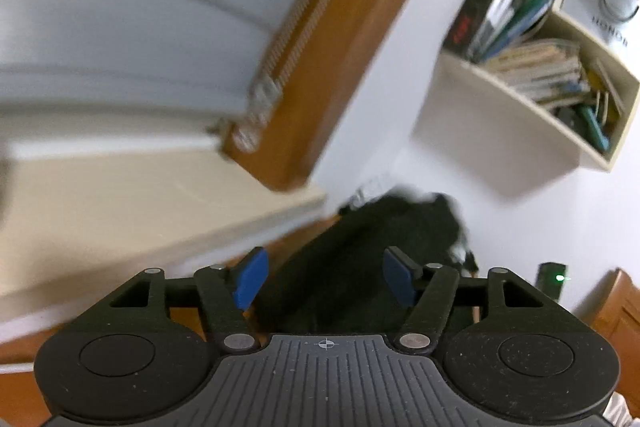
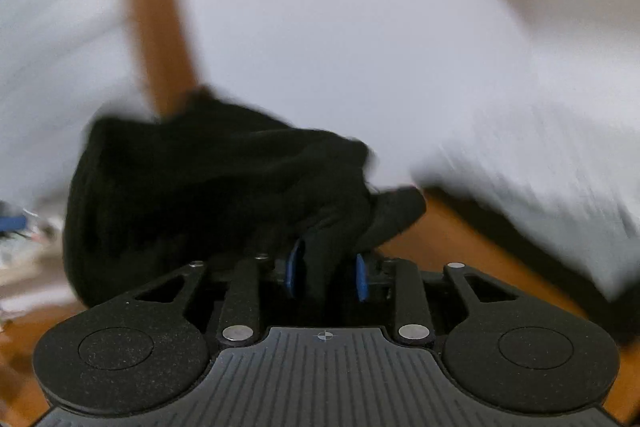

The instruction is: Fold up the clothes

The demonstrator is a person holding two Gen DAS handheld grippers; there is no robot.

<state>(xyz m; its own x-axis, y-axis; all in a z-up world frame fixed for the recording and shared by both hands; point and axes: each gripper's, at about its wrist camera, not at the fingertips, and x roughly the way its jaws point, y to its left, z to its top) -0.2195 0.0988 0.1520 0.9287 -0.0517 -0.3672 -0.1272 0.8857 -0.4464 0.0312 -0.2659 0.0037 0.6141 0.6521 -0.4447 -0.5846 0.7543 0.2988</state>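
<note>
the black garment (image 2: 208,195) is a dark, soft, bunched heap, blurred, lying on the brown wooden surface (image 2: 448,243). no clear long axis or heading can be made out. the right gripper (image 2: 326,275) is pinched narrow on a fold of it. the left gripper (image 1: 324,279) stands spread wide, gripping nothing, the heap beyond its pads.

"HONOR" reads on the white bag (image 1: 604,15).
</note>
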